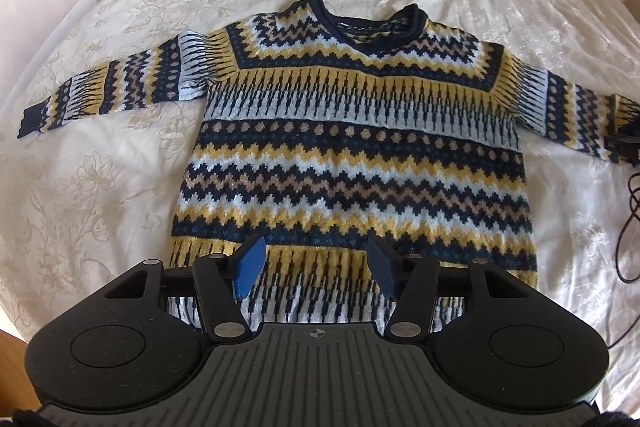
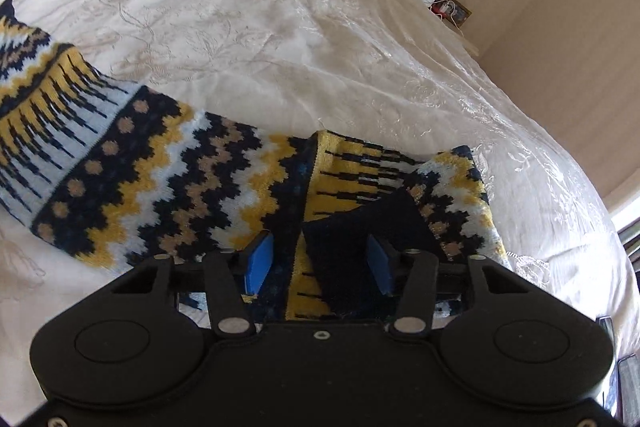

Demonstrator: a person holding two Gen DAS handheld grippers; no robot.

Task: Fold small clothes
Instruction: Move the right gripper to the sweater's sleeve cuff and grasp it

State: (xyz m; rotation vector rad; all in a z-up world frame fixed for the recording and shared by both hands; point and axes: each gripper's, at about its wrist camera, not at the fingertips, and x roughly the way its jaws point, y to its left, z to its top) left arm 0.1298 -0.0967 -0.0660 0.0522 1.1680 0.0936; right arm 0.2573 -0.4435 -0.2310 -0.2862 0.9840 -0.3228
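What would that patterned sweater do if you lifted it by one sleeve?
The sweater would probably droop and trail: it is soft knit, lying flat on the bed. Its sleeve already lies doubled over, so it likely folds easily. The chunky knit probably grips rather than slips.

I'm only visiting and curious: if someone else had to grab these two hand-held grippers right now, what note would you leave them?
Left hand-held gripper: open, hanging over the bottom hem of the sweater, gripping nothing.
Right hand-held gripper: over the end of the right sleeve, with the dark cuff between its blue pads; whether they press on it yet I cannot tell.
The sweater lies flat, front up, on the white bedspread, left sleeve spread out. The right sleeve's end is already doubled over.
Done: sweater laid out. Left: fold both sleeves in, then the body.
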